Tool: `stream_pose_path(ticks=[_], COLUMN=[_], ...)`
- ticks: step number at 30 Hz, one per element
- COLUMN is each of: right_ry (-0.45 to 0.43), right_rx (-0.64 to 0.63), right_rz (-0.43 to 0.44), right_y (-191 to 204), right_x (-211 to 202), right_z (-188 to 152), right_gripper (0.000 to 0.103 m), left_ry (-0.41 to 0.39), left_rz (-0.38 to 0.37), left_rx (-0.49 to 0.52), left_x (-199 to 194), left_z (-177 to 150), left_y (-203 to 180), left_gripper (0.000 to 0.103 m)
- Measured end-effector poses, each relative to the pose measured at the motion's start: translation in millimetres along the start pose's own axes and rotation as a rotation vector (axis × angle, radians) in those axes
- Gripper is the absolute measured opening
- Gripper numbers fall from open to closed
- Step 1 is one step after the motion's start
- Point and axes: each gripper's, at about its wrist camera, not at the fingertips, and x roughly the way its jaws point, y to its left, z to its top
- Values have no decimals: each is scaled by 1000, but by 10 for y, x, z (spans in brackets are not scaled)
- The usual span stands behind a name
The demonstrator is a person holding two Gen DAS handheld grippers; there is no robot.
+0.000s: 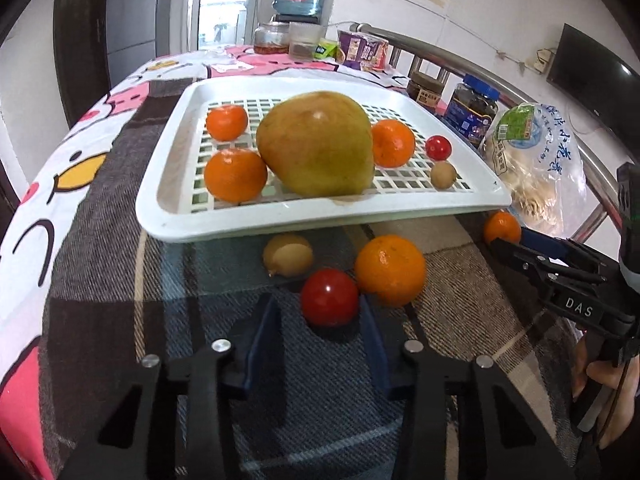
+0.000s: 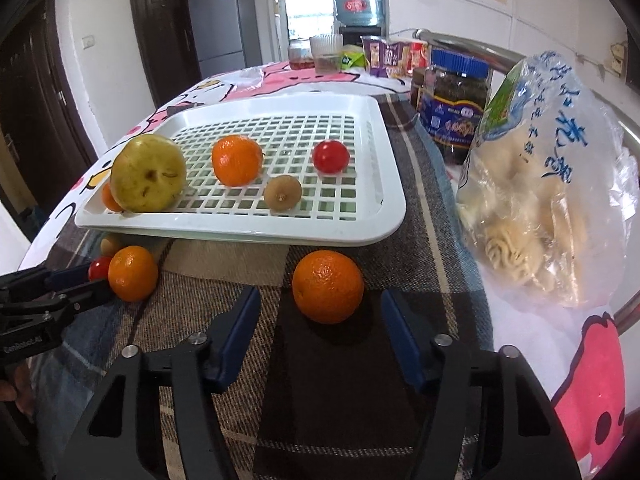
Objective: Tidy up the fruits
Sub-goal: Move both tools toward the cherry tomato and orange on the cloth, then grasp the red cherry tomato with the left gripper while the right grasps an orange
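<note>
A white slotted tray (image 1: pixel 168 200) (image 2: pixel 384 216) holds a big yellow-green pomelo (image 1: pixel 316 144) (image 2: pixel 148 174), mandarins (image 1: pixel 235 175) (image 2: pixel 237 160), a cherry tomato (image 1: pixel 438 147) (image 2: pixel 330 156) and a longan (image 1: pixel 443 175) (image 2: pixel 282 193). On the cloth in front lie a cherry tomato (image 1: pixel 329 297) (image 2: pixel 99 268), a mandarin (image 1: pixel 390 270) (image 2: pixel 133 273), a longan (image 1: pixel 288 255) and another mandarin (image 1: pixel 502 227) (image 2: pixel 328 286). My left gripper (image 1: pixel 320 320) is open with the loose tomato between its fingertips. My right gripper (image 2: pixel 320 316) (image 1: pixel 516 246) is open just before the second mandarin.
A bag of noodles (image 2: pixel 540 184) (image 1: pixel 532 160) and jars (image 2: pixel 456 108) (image 1: pixel 472 108) stand right of the tray by a metal rail. Cups, snack packs (image 2: pixel 384 56) and a water bottle sit at the table's far end.
</note>
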Motion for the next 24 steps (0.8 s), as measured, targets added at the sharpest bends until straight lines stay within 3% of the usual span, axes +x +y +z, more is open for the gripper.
stream_pose_path(ticks=[1,5,17,24], right_ry=[5,18,-7,-32], right_rx=[4,28,13,5], right_rz=[5,25,100,133], right_y=[-6,-51,33,94], right_x=[8,27,-105,-196], right_z=[1,-1,-69,-100], right_gripper=[47,36,32,31], left_ry=[1,-1,-53,-84], left_rz=[-7,-27,-76,-35], left_rx=[-3,-1,-11,0], left_x=[2,6,-220,-285], left_z=[5,-3,-98,-85], left_y=[2,-8,11,-21], left_gripper=[41,32,31,31])
